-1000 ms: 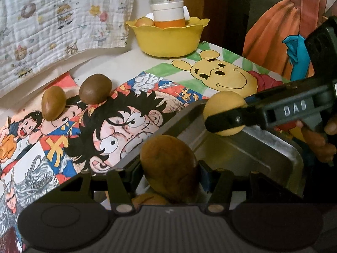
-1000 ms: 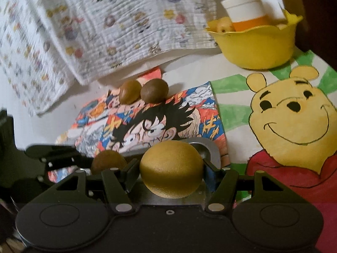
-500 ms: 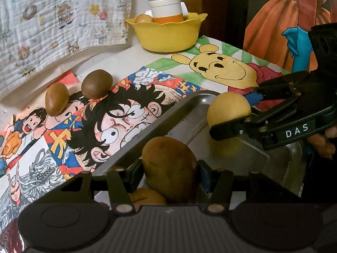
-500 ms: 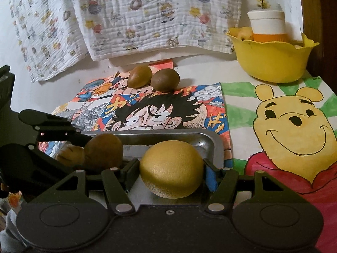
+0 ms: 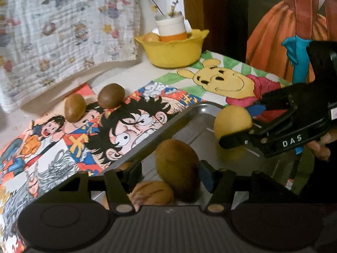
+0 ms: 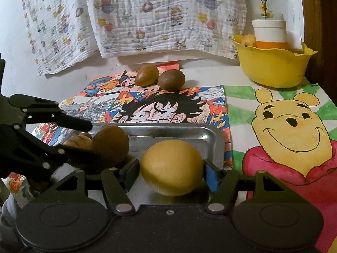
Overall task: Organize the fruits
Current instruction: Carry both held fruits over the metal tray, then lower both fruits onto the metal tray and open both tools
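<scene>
Kiwi (image 5: 178,168): the left gripper (image 5: 170,171) is pinching this brown fruit between its two fingers, just over the near left part of the tray (image 5: 189,113).
Lemon (image 6: 171,167): the right gripper (image 6: 171,171) is pinching this yellow fruit between its fingers, low over the near right part of the tray. I cannot tell if it is touching the tray floor.
Fruit in tray: a pale brown fruit (image 5: 152,191) is lying in the tray's near left corner, right under the held kiwi. More brown fruit is peeking out behind it.
Tray: this shiny metal tray is sitting on the near edge of the table, partly on the cartoon mat (image 6: 160,105).
Loose kiwis: two more, one lighter (image 6: 146,76) and one darker (image 6: 171,80), are sitting side by side and touching at the far edge of the cartoon mat, well apart from the tray.
Bear mat (image 6: 290,126): it is lying at the right side of the table, just beside the cartoon mat.
Bowl (image 6: 271,67): this yellow bowl is sitting at the far right corner, holding a white and orange cup (image 6: 269,34) and a small yellow fruit (image 6: 247,40).
Cloth (image 6: 147,14): a white cloth with little pictures is hanging along the wall behind the table.
</scene>
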### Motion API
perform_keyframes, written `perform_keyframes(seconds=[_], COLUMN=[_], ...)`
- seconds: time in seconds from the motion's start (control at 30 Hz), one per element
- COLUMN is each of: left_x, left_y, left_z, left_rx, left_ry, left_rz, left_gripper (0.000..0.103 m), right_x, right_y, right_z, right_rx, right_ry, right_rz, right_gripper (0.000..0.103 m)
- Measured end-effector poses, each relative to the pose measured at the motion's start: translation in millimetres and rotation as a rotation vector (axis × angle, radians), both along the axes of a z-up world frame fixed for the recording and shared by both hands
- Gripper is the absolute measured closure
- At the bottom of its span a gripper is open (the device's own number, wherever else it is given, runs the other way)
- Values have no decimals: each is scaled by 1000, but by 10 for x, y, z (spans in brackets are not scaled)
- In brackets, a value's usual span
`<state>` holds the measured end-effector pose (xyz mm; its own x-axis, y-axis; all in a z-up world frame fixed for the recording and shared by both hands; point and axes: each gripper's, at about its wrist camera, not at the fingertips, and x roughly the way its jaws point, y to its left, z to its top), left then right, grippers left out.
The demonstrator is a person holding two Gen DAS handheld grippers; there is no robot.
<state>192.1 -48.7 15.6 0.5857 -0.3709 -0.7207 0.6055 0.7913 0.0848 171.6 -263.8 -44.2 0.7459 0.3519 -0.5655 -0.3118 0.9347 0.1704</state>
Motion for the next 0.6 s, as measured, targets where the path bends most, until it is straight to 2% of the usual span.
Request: perform_keyframes(seconds=[0.03,0.1,0.4,0.6], left_x=[-35,-110,-516,-843], left_y=[21,65,326,501], left_z=[23,62,155,113], left_rx=[-8,-27,-150,-169], left_ry=[-5,-14,-38,-63], left_rz=[8,32,166,262], left_gripper=[33,24,4,1], right_x=[-26,-80,-397,-652], right_y=[1,6,42,104], right_z=[0,-2,34,97], right_rx=[3,7,34,39], right_ry=[-1,-4,-37,-67], right_rz=[2,8,40,79], right_gripper=[34,32,17,5])
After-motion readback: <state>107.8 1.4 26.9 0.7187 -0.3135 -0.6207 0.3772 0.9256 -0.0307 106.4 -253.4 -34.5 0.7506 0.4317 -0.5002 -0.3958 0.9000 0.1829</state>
